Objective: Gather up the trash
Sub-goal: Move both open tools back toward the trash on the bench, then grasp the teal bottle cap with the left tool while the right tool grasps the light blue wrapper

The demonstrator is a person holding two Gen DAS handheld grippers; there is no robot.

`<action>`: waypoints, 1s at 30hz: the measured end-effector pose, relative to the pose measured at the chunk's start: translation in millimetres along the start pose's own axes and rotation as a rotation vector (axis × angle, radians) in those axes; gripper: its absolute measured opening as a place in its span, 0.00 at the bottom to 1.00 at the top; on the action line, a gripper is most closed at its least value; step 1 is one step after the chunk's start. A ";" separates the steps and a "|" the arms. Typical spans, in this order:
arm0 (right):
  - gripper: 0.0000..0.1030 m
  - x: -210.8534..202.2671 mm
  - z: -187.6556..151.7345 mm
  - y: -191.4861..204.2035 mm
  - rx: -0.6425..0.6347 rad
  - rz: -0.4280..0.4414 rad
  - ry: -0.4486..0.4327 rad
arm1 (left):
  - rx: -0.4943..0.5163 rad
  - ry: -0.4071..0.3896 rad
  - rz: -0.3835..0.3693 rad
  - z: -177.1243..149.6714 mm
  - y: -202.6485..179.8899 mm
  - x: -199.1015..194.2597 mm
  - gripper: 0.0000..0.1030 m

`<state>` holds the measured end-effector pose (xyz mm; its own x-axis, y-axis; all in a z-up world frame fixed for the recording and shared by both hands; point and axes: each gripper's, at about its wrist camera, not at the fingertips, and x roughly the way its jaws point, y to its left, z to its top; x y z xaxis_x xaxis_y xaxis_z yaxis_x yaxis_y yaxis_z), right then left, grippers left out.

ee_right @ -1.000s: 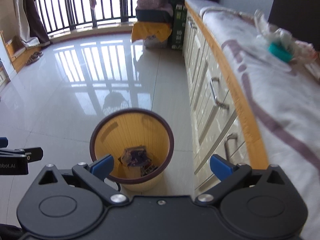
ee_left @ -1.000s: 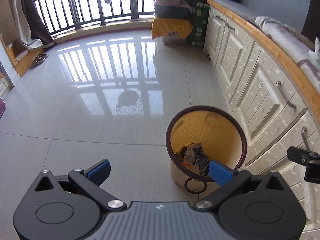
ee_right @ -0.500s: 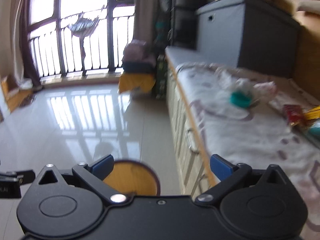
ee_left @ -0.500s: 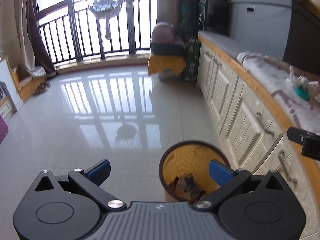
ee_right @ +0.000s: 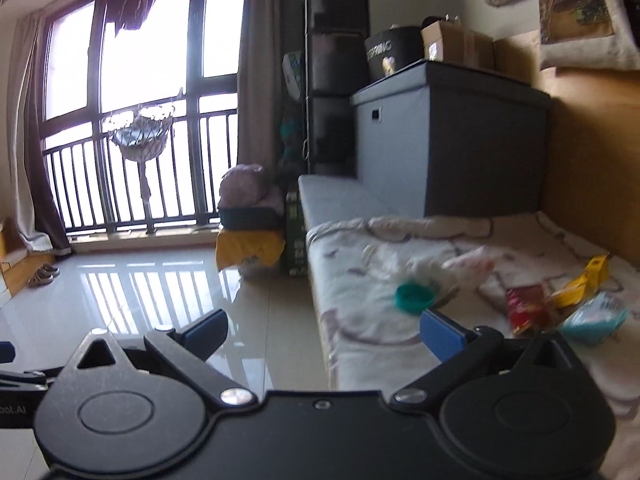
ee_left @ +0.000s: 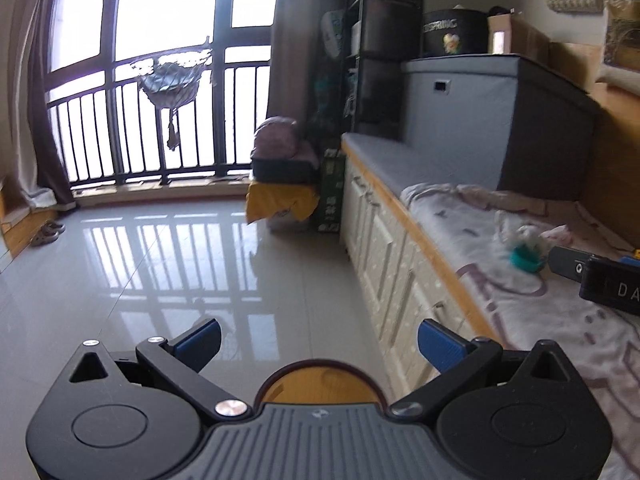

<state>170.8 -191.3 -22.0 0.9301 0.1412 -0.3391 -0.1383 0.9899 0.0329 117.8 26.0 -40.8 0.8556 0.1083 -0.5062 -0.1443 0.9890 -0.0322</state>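
- The black round box [ee_right: 394, 54] on top of the grey storage cube [ee_right: 448, 140] is showing pale lettering that ends in "SPRING"; the start of the word is turning out of sight.
- A dark block [ee_left: 612, 286] at the right edge of the left wrist view is carrying the letters "DA", cut off by the frame edge.
- The left gripper [ee_left: 318, 346] is hanging over the floor with its jaws standing wide apart and nothing between them.
- The right gripper [ee_right: 322, 332] is pointing toward the desk [ee_right: 360, 300], its jaws likewise spread wide and holding nothing.
- The trash is lying on the patterned cloth covering the desk: a teal lid [ee_right: 414, 298] beside crumpled white plastic [ee_right: 404, 262], then a red wrapper [ee_right: 524, 310], a yellow packet [ee_right: 580, 284] and a teal-and-white pack [ee_right: 596, 316] near the wall.
- The yellow bin [ee_left: 320, 384] with its dark rim is peeking out just above the left gripper's body, standing on the floor beside the white cabinet fronts [ee_left: 384, 248].
- The desk's wooden edge [ee_left: 416, 224] is running away toward the window, and the glossy tiled floor [ee_left: 140, 272] is lying open to its left.
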 end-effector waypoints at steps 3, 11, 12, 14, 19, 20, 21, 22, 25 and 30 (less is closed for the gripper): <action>1.00 -8.4 12.2 -21.5 0.016 -0.019 -0.021 | 0.024 -0.021 -0.037 7.7 -23.3 -1.9 1.00; 1.00 -17.8 30.0 -97.7 0.042 -0.107 -0.046 | 0.106 -0.028 -0.146 12.8 -95.0 14.5 1.00; 1.00 -18.6 30.5 -107.9 0.038 -0.122 -0.048 | 0.120 -0.024 -0.153 11.4 -103.8 18.0 1.00; 1.00 -20.1 30.0 -128.7 0.026 -0.151 -0.053 | 0.144 -0.012 -0.169 9.2 -118.2 26.4 1.00; 1.00 -19.2 23.7 -180.0 0.003 -0.216 -0.037 | 0.185 0.008 -0.215 9.4 -154.5 47.2 1.00; 1.00 -18.7 21.2 -188.5 0.000 -0.231 -0.031 | 0.190 0.008 -0.220 10.2 -160.9 50.1 1.00; 1.00 -17.9 18.7 -197.8 -0.001 -0.246 -0.024 | 0.194 0.004 -0.226 11.4 -167.6 53.6 1.00; 1.00 -17.4 16.1 -207.0 0.000 -0.259 -0.018 | 0.197 -0.002 -0.232 12.6 -173.7 57.1 1.00; 1.00 -14.1 6.6 -233.0 0.025 -0.286 0.006 | 0.200 0.000 -0.265 16.5 -191.7 71.0 1.00; 1.00 -2.9 -9.4 -273.5 0.106 -0.280 0.040 | 0.232 0.013 -0.307 15.8 -219.4 98.3 1.00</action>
<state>202.7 -462.6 -38.8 0.9125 -0.1365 -0.3857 0.1603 0.9866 0.0301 241.4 -178.8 -69.9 0.8349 -0.1958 -0.5144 0.2348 0.9720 0.0110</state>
